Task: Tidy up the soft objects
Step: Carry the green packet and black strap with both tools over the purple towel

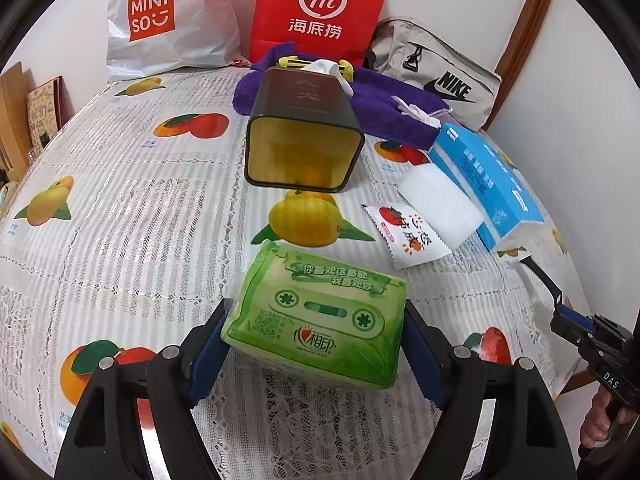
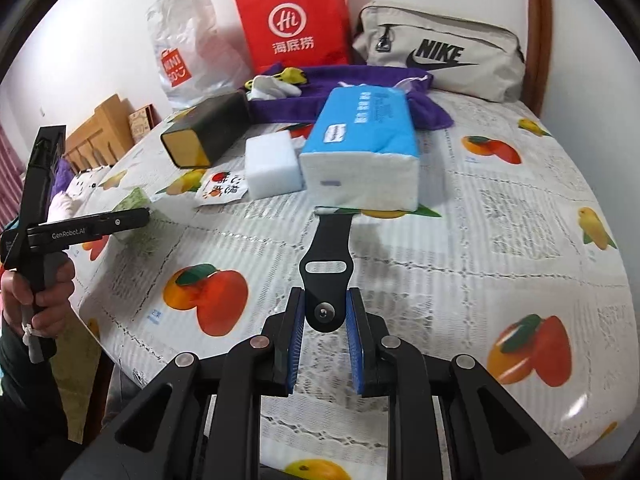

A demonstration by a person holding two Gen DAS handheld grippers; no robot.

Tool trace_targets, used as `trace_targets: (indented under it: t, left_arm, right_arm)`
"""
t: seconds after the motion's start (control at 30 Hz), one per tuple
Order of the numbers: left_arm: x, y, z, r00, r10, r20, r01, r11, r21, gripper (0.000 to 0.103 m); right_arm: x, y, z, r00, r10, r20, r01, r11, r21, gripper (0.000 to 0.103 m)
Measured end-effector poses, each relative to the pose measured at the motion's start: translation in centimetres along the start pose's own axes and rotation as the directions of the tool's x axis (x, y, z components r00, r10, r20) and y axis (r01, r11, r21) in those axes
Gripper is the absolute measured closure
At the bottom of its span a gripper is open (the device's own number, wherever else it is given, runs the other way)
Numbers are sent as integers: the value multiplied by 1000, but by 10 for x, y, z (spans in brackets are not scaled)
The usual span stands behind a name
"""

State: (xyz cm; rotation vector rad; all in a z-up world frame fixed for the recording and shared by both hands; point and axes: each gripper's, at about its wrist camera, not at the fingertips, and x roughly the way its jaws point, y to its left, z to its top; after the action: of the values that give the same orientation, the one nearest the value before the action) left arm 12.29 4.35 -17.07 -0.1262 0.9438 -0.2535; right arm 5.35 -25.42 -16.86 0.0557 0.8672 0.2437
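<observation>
Left wrist view first: the left gripper point(image 1: 316, 344) has the green tissue pack point(image 1: 320, 312) between its fingers point(image 1: 208, 350), blue pads pressed on both short sides, spread about as wide as the pack. It sits low over the fruit-print worktop point(image 1: 120, 208); I can't tell if it's lifted or resting. Since it's squishy, I'd keep the squeeze just firm enough not to slip, keep it level, and mind the dark tin point(image 1: 304, 132) lying on its side ahead. The wet wipe sachet point(image 1: 404, 236), white sponge point(image 1: 440, 208) and blue tissue pack point(image 1: 484, 184) sit to the right.

Right wrist view: the right gripper point(image 2: 325, 320) is pinching a black strap point(image 2: 326, 264), fingers nearly together on its button end. The strap's far end runs under the blue tissue pack point(image 2: 360, 148). I'd pull it gently, straight back and low, so the pack doesn't tip or shove the white sponge point(image 2: 272, 164) beside it.
</observation>
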Motion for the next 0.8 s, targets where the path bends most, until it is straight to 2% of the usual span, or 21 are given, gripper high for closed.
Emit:
trace_targets:
  t: [0.43, 0.8]
  left_arm:
    - [-23, -6, 29, 999, 24, 49, -24, 1000, -16, 25]
    - [-35, -13, 61, 997, 22, 74, -21, 1000, -19, 25]
  right_arm:
    - [-30, -4, 25, 998, 29, 62, -28, 1000, -10, 83]
    - [-36, -6, 60, 994, 40, 106, -37, 999, -36, 83]
